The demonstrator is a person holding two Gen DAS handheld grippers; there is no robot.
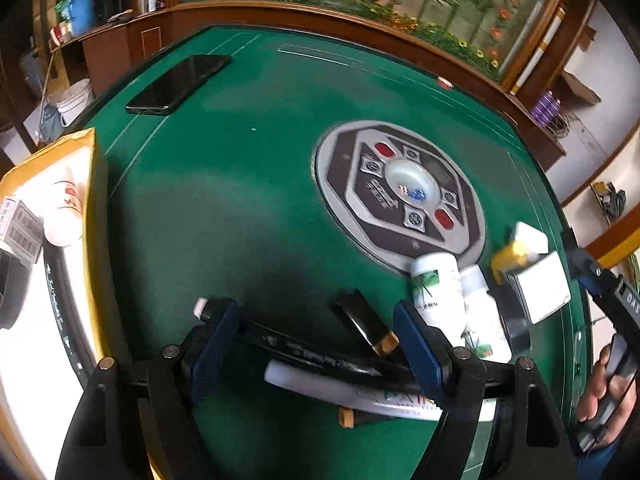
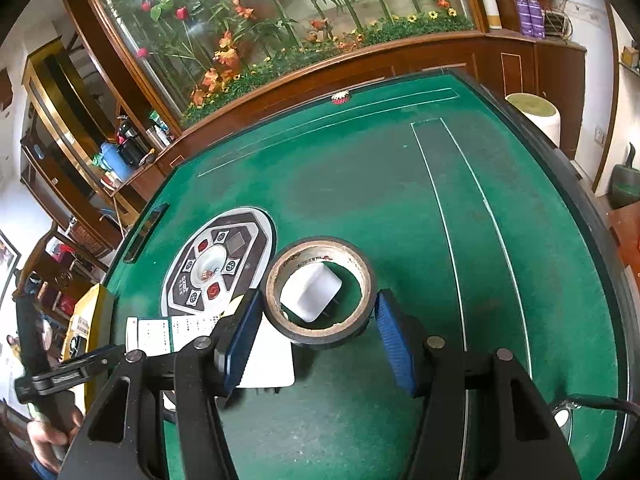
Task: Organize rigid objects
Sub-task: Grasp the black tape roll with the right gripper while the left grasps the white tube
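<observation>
Two grippers are over the green worktop point(image 2: 400, 184), and the move that comes next depends on how the roll of black tape point(image 2: 322, 292) sits against the right gripper point(image 2: 320, 340). The roll lies flat, its hole up, and a white charger block point(image 2: 311, 294) rests inside the ring. It is just ahead of your right fingers point(image 2: 390, 342) and between them — the left pad seems to touch its rim or nearly so, the right pad stands a little apart. These fingers are about half open and, as far as I can judge, hold nothing yet. A round thing has no long axis, so any angle across it should serve.

Your left gripper point(image 1: 320, 340) is wide open and empty. Under it lie a black pen point(image 1: 312, 350) and a white tube point(image 1: 360, 394), both long across the gap, with white bottles point(image 1: 440, 292) just to the right. The yellow box point(image 1: 90, 184) waits at the far left, so the left hand is nearer to it.
</observation>
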